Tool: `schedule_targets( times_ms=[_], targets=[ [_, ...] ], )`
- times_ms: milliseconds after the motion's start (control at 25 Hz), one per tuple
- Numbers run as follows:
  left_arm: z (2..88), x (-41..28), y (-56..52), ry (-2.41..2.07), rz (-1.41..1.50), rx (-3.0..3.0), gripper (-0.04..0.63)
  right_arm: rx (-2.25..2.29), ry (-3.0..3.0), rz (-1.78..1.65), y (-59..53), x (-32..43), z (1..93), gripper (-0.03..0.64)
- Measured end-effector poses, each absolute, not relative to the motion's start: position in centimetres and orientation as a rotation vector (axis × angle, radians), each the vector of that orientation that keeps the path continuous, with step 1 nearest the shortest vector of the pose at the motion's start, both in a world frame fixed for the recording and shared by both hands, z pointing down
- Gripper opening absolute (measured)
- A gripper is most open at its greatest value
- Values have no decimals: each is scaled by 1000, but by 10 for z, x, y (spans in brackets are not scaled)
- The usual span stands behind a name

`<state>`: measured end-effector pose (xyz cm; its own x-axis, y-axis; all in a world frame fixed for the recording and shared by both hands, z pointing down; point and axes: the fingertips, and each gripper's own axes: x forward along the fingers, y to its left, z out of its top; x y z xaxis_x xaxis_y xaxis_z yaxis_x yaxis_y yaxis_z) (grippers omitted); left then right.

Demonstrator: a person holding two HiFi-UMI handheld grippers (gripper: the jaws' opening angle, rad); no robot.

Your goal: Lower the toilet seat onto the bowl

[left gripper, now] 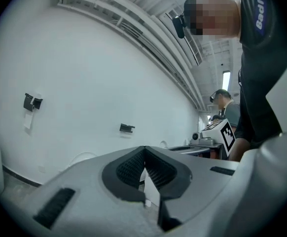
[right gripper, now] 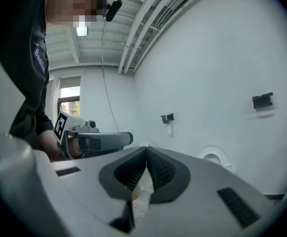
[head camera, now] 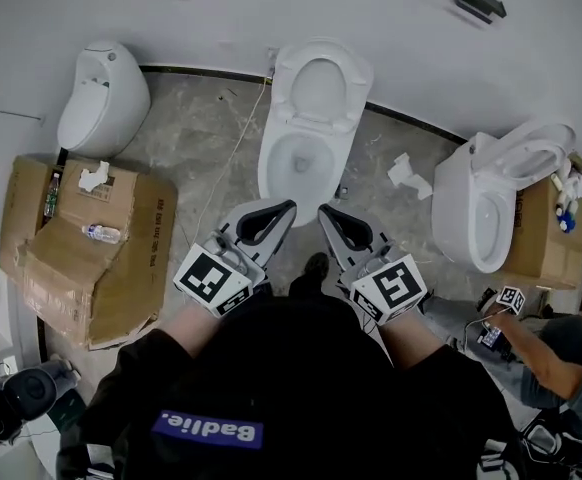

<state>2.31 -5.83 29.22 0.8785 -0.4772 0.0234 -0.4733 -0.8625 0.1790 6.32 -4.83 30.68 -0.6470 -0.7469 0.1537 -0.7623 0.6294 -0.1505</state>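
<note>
Toilet seat (head camera: 282, 88): up, tilted back toward the wall over the open bowl (head camera: 296, 168) of the middle toilet. It is ahead of both claws and well apart from them.
Black top (head camera: 271, 388): the wearer's, nearest the head camera. Its blue label (head camera: 208, 429) reads "Badlie."
Left claw (head camera: 274, 211): closed and empty. The ribbed pads (left gripper: 130, 168) meet at the tip in its own view.
Right claw (head camera: 328, 213): closed and empty, pads (right gripper: 159, 169) together, just beside the left claw.
Floor (head camera: 191, 138): mottled grey. A dark shoe (head camera: 316, 266) shows between the claws, with crumpled paper (head camera: 408, 174) and a thin cable (head camera: 239, 143) farther out.
Cardboard box (head camera: 81, 258): on the left, flaps open, with a water bottle (head camera: 102, 233) and a tissue (head camera: 94, 176) on it. Its print is too small to read.
Other fixtures: a white urinal-like unit (head camera: 101, 96) at far left, and a second toilet (head camera: 483, 208) on the right with its lid raised.
Head view only: the toilets, the floor, the box, and another person's arm (head camera: 543, 353) at lower right.
Gripper views only: ceiling pipes (left gripper: 148, 33), a window (right gripper: 69, 100), and a standing person (left gripper: 227, 107) far off.
All views: black wall brackets (right gripper: 263, 100).
Hard to make out: a pale rounded shape (right gripper: 213, 158) low in the right gripper view. I cannot tell which fixture it is.
</note>
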Motion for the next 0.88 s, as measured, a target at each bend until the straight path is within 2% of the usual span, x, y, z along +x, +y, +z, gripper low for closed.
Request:
schedule_targets(
  times_ms=[520,880],
  targets=[
    [308,58,-120,-915,5,2800,15,1171,-2802,389,-118,108,335,26],
    [319,51,-158,-903,-1,2784,15,1213,-2734,400,-171,99,349,29]
  ],
)
